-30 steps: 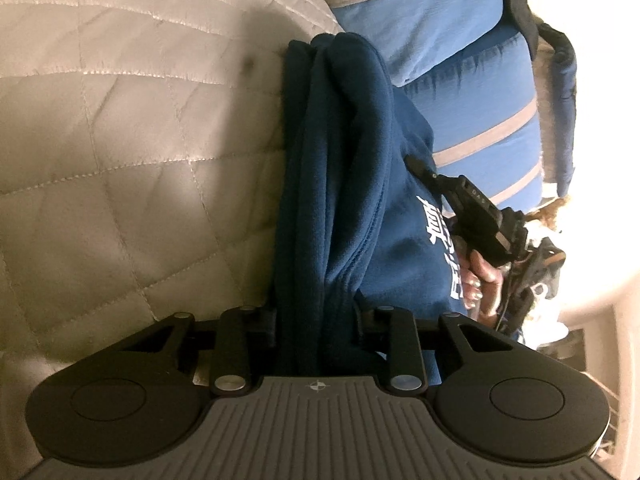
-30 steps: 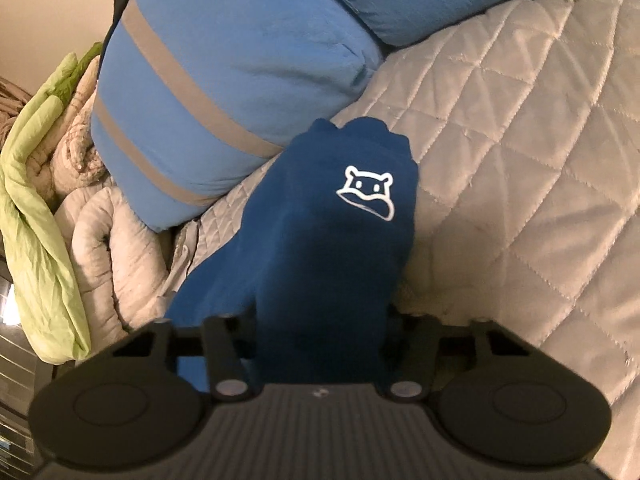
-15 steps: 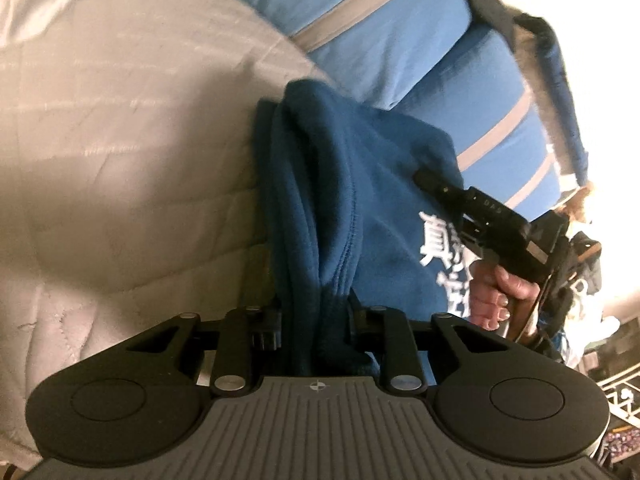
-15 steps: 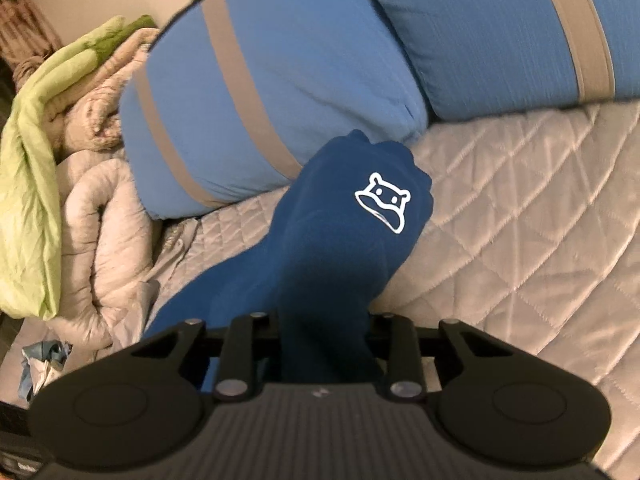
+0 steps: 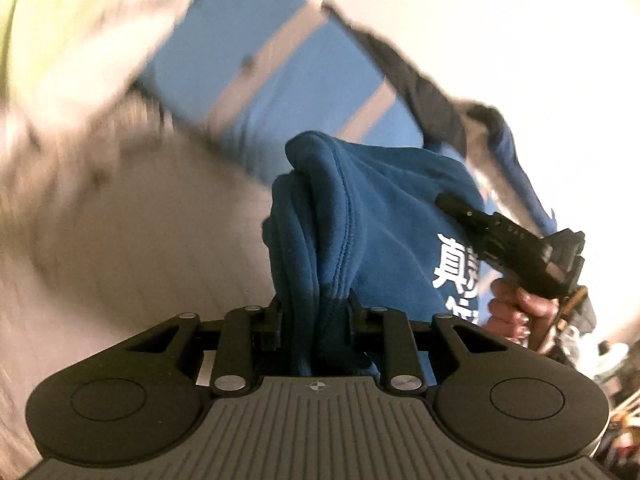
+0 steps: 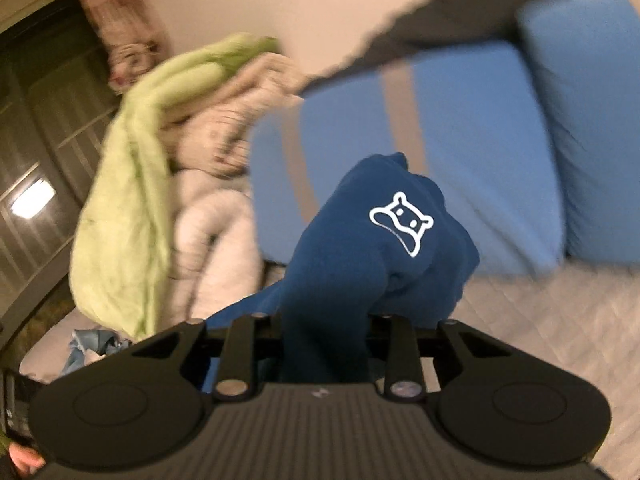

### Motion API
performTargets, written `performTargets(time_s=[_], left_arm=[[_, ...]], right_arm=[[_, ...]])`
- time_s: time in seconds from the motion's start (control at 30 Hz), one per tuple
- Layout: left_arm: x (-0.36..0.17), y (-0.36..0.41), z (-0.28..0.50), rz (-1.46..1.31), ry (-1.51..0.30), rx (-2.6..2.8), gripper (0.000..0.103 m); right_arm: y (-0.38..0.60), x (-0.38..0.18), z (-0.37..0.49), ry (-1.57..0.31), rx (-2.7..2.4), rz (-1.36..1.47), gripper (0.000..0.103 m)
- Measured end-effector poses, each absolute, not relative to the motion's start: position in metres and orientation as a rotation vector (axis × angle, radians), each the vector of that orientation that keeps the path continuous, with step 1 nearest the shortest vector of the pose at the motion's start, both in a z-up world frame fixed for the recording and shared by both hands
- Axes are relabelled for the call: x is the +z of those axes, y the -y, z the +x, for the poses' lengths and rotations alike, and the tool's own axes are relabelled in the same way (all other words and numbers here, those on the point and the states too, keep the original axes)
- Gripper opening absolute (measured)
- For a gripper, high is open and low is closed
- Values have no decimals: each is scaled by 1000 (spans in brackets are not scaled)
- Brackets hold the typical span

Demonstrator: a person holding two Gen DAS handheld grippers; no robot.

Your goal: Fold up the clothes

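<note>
Claws [image 5: 316,320] [image 6: 324,332] clamp navy sweatshirt [image 5: 372,216].

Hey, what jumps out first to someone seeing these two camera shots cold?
The navy sweatshirt fills the middle of both views, bunched between each gripper's fingers, with white characters in the left view and a white animal logo in the right. Behind it sit blue pillows with grey stripes; a lime-green blanket lies far left.

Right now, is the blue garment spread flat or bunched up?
Bunched up: the blue garment hangs in thick folds, pinched by the left gripper and the right gripper.
</note>
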State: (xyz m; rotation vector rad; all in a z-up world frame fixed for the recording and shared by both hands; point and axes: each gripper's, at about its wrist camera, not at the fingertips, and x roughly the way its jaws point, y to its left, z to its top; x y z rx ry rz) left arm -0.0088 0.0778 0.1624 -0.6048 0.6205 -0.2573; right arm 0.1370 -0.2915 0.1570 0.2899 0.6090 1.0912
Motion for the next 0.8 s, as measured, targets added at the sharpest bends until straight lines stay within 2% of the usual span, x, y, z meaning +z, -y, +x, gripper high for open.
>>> performTargets(time_s=[0.07,0.1,0.13,0.17,0.2,0.47,0.63,0.8], left_arm=[[172,-93,10,-613,-577,-200,49],[172,-99,22,-603,-577,-148,73],[170,-104,30,-586,-579,-88,78],[166,-106,34,-560,-583,-16,78],[161,-108,36,-535,-581,41,78],[122,-91,0,-424,-628,70,78],[136,-87,-25,-280,-644,40,78],[170,-89,-57,-203,-613,41,78]], right_arm=[[265,181,143,-548,1089,262,34],[250,186,149,-528,1049,243,59],[235,189,156,-524,997,220,83],[220,187,164,-553,916,189,96],[207,184,171,-581,846,155,102],[228,130,137,-617,748,-77,103],[267,118,116,-581,708,-221,103],[313,130,99,-569,699,-240,103]])
